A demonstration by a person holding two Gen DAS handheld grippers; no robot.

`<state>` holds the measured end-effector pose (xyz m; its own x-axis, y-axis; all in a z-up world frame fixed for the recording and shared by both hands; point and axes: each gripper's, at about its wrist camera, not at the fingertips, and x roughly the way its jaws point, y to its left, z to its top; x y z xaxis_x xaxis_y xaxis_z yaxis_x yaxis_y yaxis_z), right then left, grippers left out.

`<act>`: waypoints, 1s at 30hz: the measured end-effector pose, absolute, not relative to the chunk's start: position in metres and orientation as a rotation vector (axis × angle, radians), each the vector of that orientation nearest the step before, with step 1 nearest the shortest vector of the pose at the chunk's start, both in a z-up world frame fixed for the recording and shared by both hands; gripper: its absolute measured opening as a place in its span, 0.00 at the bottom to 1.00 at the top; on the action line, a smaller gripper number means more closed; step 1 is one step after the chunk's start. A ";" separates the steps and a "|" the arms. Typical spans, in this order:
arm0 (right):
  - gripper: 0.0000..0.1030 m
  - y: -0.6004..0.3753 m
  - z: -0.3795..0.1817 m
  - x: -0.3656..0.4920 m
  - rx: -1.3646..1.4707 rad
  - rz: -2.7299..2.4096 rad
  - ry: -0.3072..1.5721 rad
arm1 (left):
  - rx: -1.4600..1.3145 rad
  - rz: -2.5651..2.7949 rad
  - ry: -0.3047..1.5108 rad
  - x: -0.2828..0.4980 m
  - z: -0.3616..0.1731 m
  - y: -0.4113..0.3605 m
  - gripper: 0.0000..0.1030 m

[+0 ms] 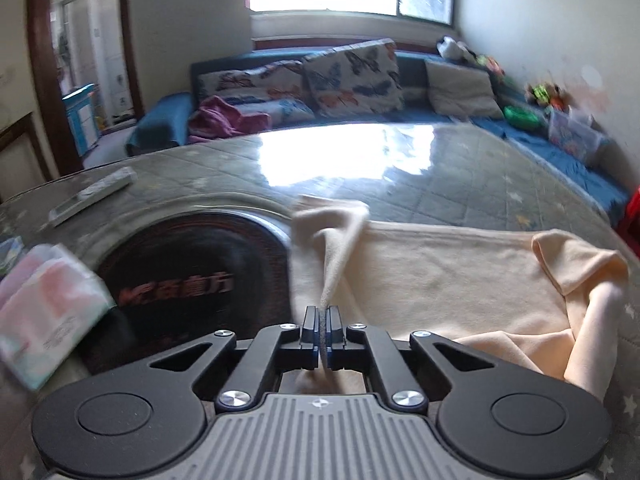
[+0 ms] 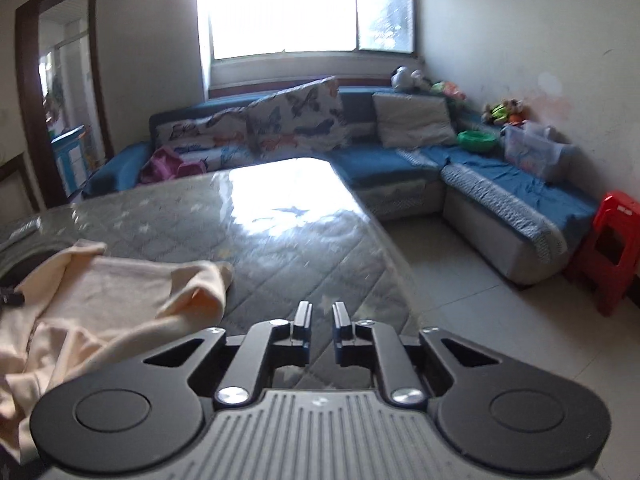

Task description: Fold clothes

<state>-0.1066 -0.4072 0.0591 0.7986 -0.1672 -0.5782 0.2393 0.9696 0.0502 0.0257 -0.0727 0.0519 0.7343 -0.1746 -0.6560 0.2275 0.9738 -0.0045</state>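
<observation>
While the left gripper (image 1: 322, 322) is clamped on a pinch of the cream garment (image 1: 440, 276), a ridge of cloth rises from its closed jaws toward a raised corner at the far edge; the rest lies mostly flat on the glossy quilted table (image 1: 460, 172), with a rumpled sleeve or corner bunched at the right. The right gripper (image 2: 322, 326) hovers over bare table just right of the garment (image 2: 112, 292); its jaws stand apart with nothing between them. To the left of the garment sit a dark round inset with lettering (image 1: 192, 276), a pastel packet (image 1: 48, 304) and a white remote (image 1: 94, 196); a blue sofa (image 2: 384, 160) lies beyond the table. The fold looks barely begun. To do it well, the held edge should probably travel low and straight across the flat part, keeping the cloth taut; the free gripper could take the bunched right corner so both edges move together; pulling too high risks dragging the whole piece.
</observation>
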 end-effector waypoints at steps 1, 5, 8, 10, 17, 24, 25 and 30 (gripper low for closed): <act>0.22 -0.406 0.055 -0.100 0.132 -0.205 0.616 | 0.071 -0.205 0.699 0.019 0.055 -0.066 0.02; 0.41 -0.399 0.039 -0.072 0.166 -0.149 0.647 | 0.032 -0.134 0.660 -0.008 0.069 -0.033 0.02; 0.49 -0.394 0.028 -0.051 0.192 -0.107 0.670 | 0.009 -0.108 0.660 -0.025 0.072 -0.011 0.02; 0.49 -0.391 0.020 -0.038 0.209 -0.079 0.685 | -0.015 -0.117 0.673 -0.030 0.073 -0.002 0.03; 0.08 -0.384 0.004 -0.018 0.251 -0.036 0.722 | 0.004 -0.186 0.702 -0.013 0.070 -0.034 0.42; 0.03 -0.377 0.031 -0.047 0.122 -0.125 0.622 | 0.115 -0.221 0.734 0.038 0.050 -0.090 0.51; 0.03 -0.378 0.035 -0.052 0.112 -0.134 0.609 | 0.122 -0.223 0.744 0.045 0.046 -0.095 0.50; 0.03 -0.386 0.053 -0.085 0.120 -0.173 0.552 | 0.158 -0.243 0.802 0.070 0.024 -0.111 0.28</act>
<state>-0.0847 -0.3861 0.0527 0.8375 -0.1305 -0.5306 0.1949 0.9785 0.0671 0.0702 -0.1105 0.0242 0.6695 -0.1547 -0.7265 0.2741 0.9605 0.0481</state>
